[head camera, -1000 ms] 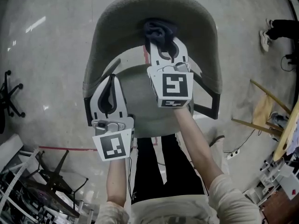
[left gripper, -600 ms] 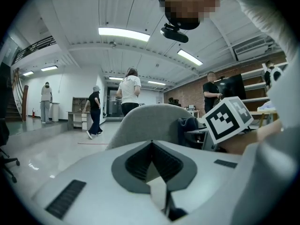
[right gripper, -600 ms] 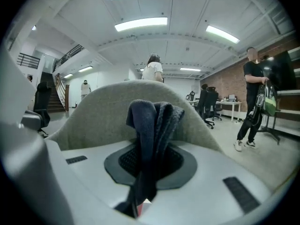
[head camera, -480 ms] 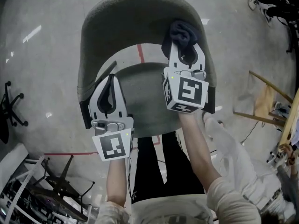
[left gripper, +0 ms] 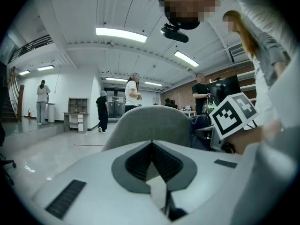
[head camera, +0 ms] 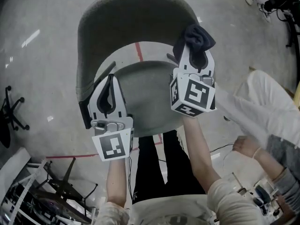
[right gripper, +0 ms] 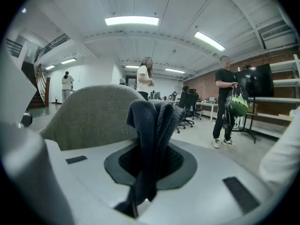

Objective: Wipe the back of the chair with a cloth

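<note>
The grey chair shows from above, its curved back (head camera: 126, 13) wrapping round the seat (head camera: 145, 93). My right gripper (head camera: 197, 48) is shut on a dark cloth (head camera: 199, 35), which is bunched against the right end of the back. In the right gripper view the cloth (right gripper: 152, 130) hangs between the jaws of that gripper (right gripper: 149, 149), with the chair back (right gripper: 89, 116) just to the left. My left gripper (head camera: 111, 81) hovers over the seat's left side near the armrest, shut and holding nothing. In the left gripper view that gripper (left gripper: 151, 144) faces the chair back (left gripper: 150, 121).
Another person in white sleeves (head camera: 262, 97) stands close on the right, hand (head camera: 246, 146) low. A black chair base (head camera: 9, 107) lies at the left and metal clutter (head camera: 42, 191) at the bottom left. Red floor tape (head camera: 61, 156) runs under me. Several people stand far off.
My right gripper has slid the cloth rightwards along the chair back, from its middle to its right end. A person in white has come in at the right. The left gripper has stayed put.
</note>
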Demonstrator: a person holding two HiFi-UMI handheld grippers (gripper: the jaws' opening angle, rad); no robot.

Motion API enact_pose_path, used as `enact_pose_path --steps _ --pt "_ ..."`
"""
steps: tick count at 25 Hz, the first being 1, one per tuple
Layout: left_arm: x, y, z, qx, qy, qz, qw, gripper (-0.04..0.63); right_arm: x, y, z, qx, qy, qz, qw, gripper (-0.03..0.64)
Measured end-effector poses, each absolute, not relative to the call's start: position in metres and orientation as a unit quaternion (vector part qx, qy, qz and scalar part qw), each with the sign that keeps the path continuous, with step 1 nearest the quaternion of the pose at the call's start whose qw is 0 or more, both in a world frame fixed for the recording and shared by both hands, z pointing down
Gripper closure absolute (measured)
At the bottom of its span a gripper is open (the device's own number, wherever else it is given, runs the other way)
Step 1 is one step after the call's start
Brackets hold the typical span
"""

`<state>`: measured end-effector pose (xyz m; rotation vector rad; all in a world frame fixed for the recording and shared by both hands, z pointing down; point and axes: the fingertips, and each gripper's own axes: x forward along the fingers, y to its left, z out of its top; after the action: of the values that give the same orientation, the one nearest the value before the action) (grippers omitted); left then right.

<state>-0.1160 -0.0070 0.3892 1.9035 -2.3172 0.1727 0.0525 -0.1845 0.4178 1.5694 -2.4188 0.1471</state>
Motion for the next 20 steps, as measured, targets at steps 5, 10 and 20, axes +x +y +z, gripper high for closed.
enact_pose_path --steps 5,10,20 --pt "-0.116 -0.006 0.382 0.628 -0.774 0.051 0.070 0.583 0.064 -0.184 0.415 0.551 -0.823 0.046 0.131 0.558" --pt "-0.129 0.006 0.382 0.609 -0.789 0.049 0.062 0.583 0.044 -0.173 0.410 0.520 -0.845 0.053 0.113 0.558" --pt "-0.161 0.051 0.386 0.543 -0.836 0.049 0.056 0.583 -0.120 -0.044 0.410 0.182 -0.978 0.085 0.053 0.558"
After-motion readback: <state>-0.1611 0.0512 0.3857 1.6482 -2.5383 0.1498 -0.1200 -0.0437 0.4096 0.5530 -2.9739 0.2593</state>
